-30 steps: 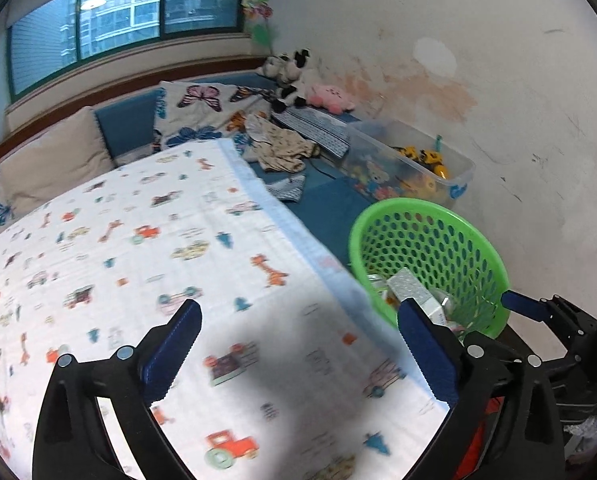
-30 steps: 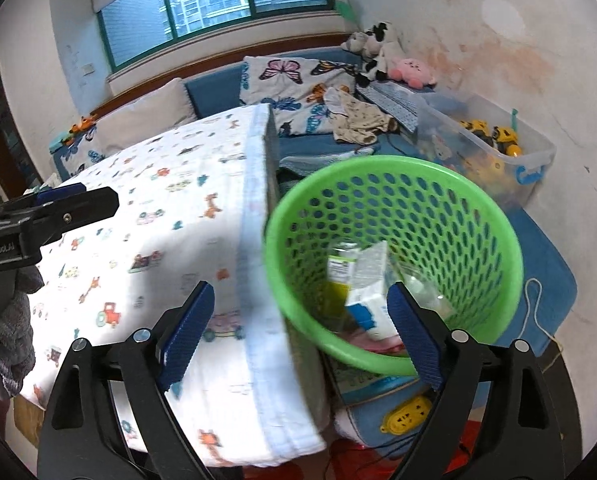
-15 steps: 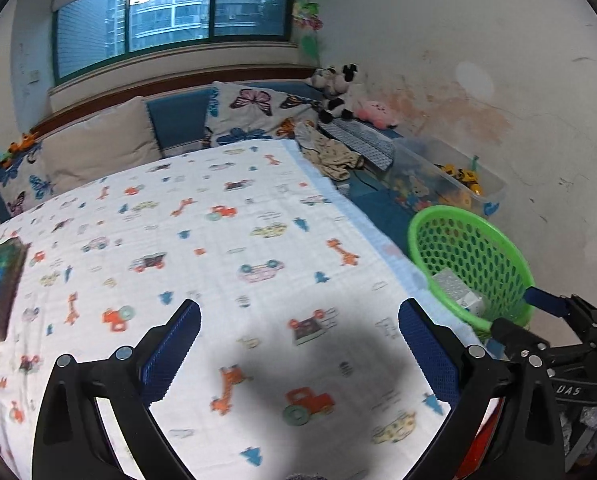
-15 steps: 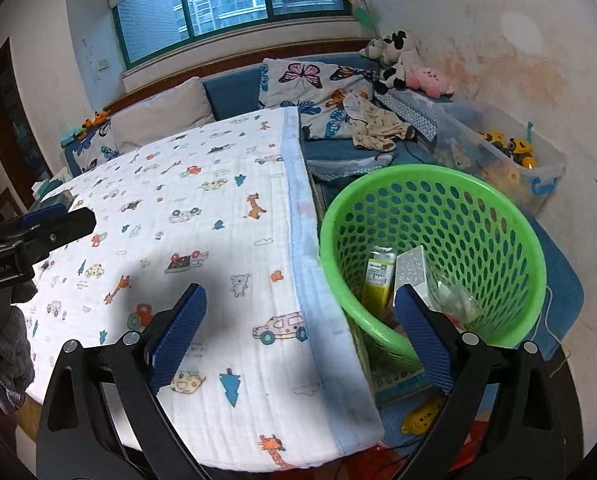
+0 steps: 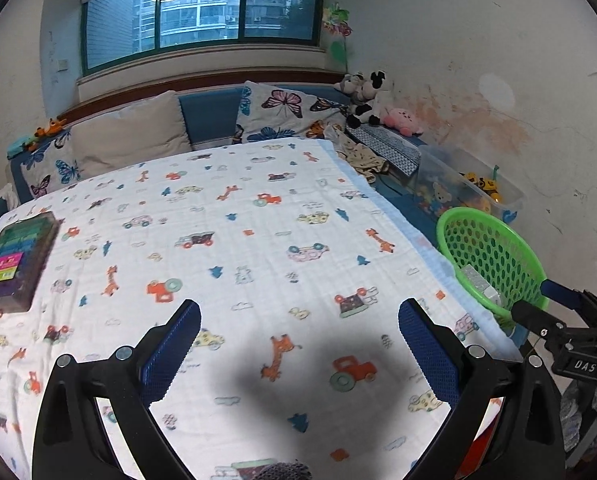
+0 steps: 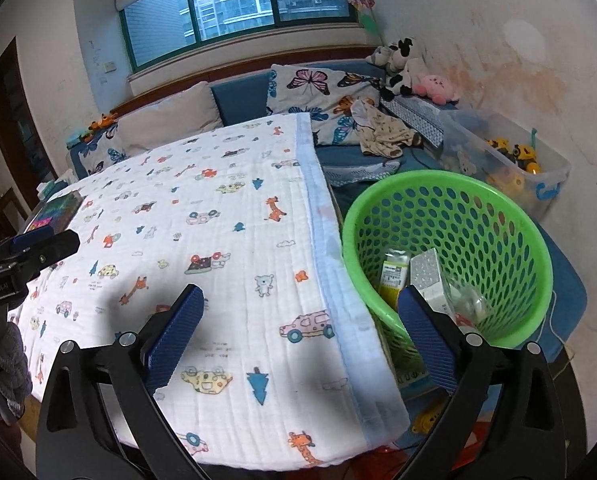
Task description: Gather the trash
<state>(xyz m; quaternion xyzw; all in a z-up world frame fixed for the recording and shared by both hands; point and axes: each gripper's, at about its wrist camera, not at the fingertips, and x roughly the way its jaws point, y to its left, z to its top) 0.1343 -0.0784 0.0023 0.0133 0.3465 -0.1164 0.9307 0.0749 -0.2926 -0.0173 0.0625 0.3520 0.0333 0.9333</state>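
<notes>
Room: a window [image 5: 202, 12] over a blue bench seat [image 5: 208, 120] with a beige cushion [image 5: 130, 136] and a butterfly pillow [image 5: 286, 114]; a stained white wall [image 5: 498, 60] on the right
Table: covered by a white cloth [image 5: 238, 248] printed with cars, tractors and giraffes, with a pale blue border along its right edge; it fills most of both views
Basket: a green perforated basket [image 6: 450, 248] just beside the table's right edge, lower than the tabletop; upright, rim open to the camera
Toy box: a clear plastic box [image 6: 510, 164] of toys against the wall, beyond the basket
Purple box: a flat purple box [image 5: 16, 256] with a bright label, lying at the table's left edge
Trash: inside the basket, a white carton [image 6: 428, 276] and a yellow-green packet [image 6: 394, 276] leaning side by side, with crumpled clear wrapping [image 6: 468, 300] next to them
Left gripper [image 5: 298, 344]: over the near part of the table; blue-padded jaws wide apart, nothing between them
Right gripper [image 6: 296, 330]: over the table's near right corner; jaws wide apart and bare, the right finger in front of the basket's near rim
Soft toys: a black-and-white plush [image 5: 364, 96] and a pink one [image 5: 404, 118] at the bench seat's far right corner
</notes>
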